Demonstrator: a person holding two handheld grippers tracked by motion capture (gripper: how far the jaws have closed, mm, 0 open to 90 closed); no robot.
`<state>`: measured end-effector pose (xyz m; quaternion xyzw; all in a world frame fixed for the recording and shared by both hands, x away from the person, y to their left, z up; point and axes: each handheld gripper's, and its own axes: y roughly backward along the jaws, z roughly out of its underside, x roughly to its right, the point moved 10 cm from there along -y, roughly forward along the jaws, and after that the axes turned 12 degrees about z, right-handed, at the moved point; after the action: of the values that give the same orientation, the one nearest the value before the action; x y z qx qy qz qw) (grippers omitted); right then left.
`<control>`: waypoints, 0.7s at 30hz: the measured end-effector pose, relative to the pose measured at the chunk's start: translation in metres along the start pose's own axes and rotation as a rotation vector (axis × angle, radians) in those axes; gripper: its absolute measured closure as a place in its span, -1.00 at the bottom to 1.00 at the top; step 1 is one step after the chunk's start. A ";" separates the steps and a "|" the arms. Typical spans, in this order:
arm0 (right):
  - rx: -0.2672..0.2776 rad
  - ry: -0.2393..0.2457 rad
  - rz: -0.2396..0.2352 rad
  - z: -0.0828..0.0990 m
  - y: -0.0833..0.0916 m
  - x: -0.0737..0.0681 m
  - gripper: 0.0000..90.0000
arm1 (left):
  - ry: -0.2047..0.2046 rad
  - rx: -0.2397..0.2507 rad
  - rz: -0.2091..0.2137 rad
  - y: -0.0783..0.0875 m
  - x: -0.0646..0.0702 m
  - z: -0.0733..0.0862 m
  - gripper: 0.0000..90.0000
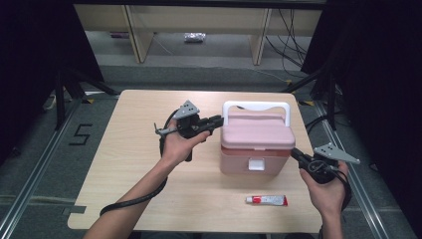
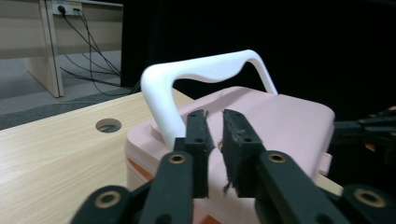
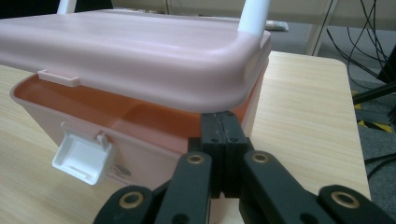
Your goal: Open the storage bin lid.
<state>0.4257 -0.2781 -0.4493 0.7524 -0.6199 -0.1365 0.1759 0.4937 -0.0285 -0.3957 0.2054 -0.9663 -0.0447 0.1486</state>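
Just ahead of the left gripper (image 1: 217, 121), at the back-left corner of the pink box (image 1: 256, 144), rises the box's white handle (image 1: 256, 106), upright over the lid (image 1: 257, 130). In the left gripper view the jaws stand a narrow gap apart w/ nothing between them, tips close to the handle's (image 2: 187, 81) near post above the lid (image 2: 280, 116); whether they touch it I can't tell. Beyond the jaws on that side there's a round hole (image 2: 108, 125) in the table (image 2: 46, 154). The right gripper (image 1: 297, 155) is at the box's front-right corner, jaws pressed flat together on nothing, tips right at the seam under the lid's edge; in the right gripper view (image 3: 223, 122) the lid (image 3: 140, 46) sits slightly raised, an orange-tinted gap showing between it and the box body (image 3: 140, 158). To the left of those jaws in that view hangs the white latch (image 3: 81, 156), flipped down & open; it shows on the front face from above too (image 1: 256, 164). Nearer the person than the right gripper, left of that hand, lies a small tube (image 1: 266, 200), white w/ a red end, on the table (image 1: 149, 189); its print is too small to read. No brand legible on the box. On the floor left of the table, well off from the left gripper, a black taped "5" (image 1: 79, 134) can be read.
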 end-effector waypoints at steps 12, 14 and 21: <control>0.014 0.031 0.007 -0.007 0.001 0.002 1.00 | -0.038 -0.028 0.077 0.010 0.030 0.025 0.98; 0.018 0.021 -0.003 -0.007 0.001 0.000 1.00 | -0.059 -0.034 0.093 0.009 0.037 0.028 0.98; 0.033 0.046 0.017 -0.010 0.002 0.002 1.00 | -0.135 -0.064 0.155 0.000 0.063 0.046 0.98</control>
<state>0.4288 -0.2793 -0.4391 0.7530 -0.6241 -0.1075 0.1789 0.4252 -0.0530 -0.4223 0.1218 -0.9852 -0.0778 0.0926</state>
